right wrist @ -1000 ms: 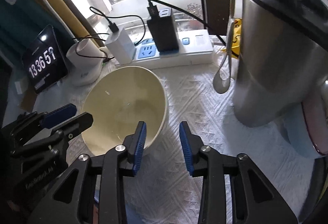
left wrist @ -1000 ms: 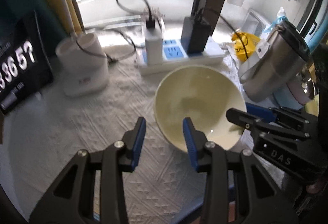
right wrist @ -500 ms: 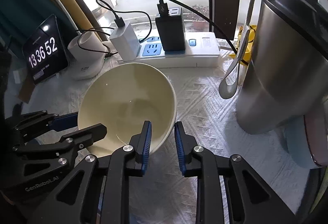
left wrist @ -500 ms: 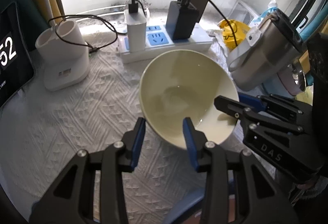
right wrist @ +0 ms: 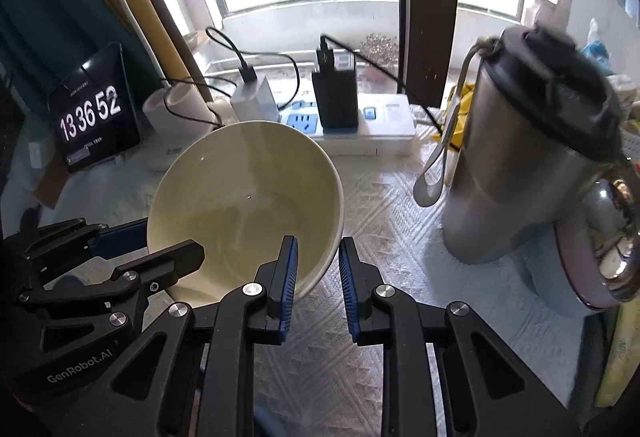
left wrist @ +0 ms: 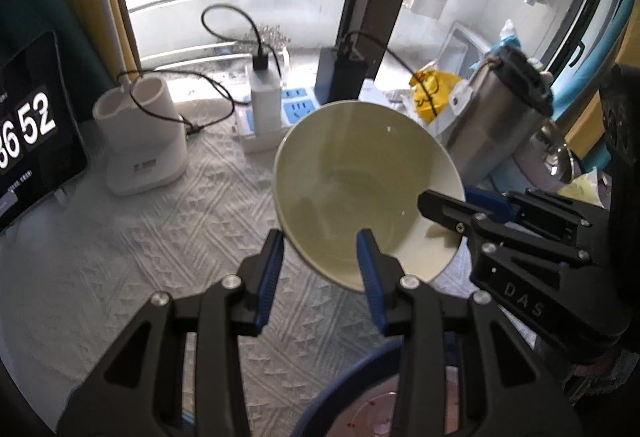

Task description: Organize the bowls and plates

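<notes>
Here, cream bowl (right wrist: 244, 205) clamped by both grippers' fingers (right wrist: 289, 273), steel flask (right wrist: 524, 173) right, power strip (right wrist: 372, 133) behind

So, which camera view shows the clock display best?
The right wrist view: the clock display is whole there, all its digits readable, behind the cream bowl. In the left wrist view the clock display is cut by the picture's left edge, so only its last digits show.
</notes>
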Demonstrator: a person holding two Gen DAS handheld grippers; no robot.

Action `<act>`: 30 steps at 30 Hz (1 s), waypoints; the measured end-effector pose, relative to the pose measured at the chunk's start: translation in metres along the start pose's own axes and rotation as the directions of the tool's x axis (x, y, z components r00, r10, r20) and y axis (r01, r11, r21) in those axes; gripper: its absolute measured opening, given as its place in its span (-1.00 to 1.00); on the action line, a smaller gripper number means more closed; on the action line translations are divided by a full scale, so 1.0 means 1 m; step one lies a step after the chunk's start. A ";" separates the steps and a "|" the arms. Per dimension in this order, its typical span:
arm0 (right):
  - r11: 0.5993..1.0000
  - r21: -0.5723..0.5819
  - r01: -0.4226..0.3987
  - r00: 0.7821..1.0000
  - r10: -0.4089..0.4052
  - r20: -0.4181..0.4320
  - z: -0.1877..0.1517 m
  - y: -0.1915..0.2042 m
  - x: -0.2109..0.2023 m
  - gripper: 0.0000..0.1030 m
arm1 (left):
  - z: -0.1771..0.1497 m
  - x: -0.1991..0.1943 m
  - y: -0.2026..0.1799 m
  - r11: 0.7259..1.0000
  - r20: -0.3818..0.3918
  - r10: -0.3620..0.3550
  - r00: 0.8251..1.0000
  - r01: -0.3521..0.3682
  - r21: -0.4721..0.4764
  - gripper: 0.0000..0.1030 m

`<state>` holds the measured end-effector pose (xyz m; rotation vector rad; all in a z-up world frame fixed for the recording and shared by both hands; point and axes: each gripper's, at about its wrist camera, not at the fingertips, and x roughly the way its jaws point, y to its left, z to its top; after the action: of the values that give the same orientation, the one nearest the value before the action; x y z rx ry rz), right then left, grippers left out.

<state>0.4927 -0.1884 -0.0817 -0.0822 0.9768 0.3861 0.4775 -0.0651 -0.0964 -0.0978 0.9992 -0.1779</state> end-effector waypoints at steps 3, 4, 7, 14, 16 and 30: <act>1.000 0.001 0.009 1.000 -0.009 0.023 0.001 0.003 -0.013 -0.55 | 0.000 -0.012 -0.002 1.000 0.025 -0.008 1.000 0.007 0.003 -0.25; 1.000 0.002 0.011 0.999 -0.011 0.030 0.000 0.003 -0.018 -0.55 | -0.001 -0.016 -0.002 1.000 0.033 -0.011 0.999 0.011 0.004 -0.25; 1.000 0.004 0.017 0.999 -0.017 0.047 -0.001 0.003 -0.029 -0.55 | -0.002 -0.025 -0.004 1.000 0.051 -0.018 0.999 0.017 0.010 -0.25; 1.000 0.010 0.027 0.996 -0.027 0.082 -0.006 0.008 -0.052 -0.55 | -0.006 -0.050 -0.010 0.999 0.090 -0.028 0.996 0.027 0.018 -0.25; 0.999 0.010 0.031 0.995 -0.032 0.090 -0.008 0.010 -0.059 -0.55 | -0.008 -0.057 -0.012 0.999 0.098 -0.032 0.995 0.030 0.020 -0.25; 0.999 0.017 0.048 0.990 -0.049 0.129 -0.026 0.023 -0.097 -0.55 | -0.026 -0.094 -0.020 0.998 0.134 -0.049 0.990 0.045 0.036 -0.25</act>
<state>0.4160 -0.2002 -0.0142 -0.0672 0.8480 0.3357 0.4043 -0.0666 -0.0296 -0.1018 0.8592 -0.2281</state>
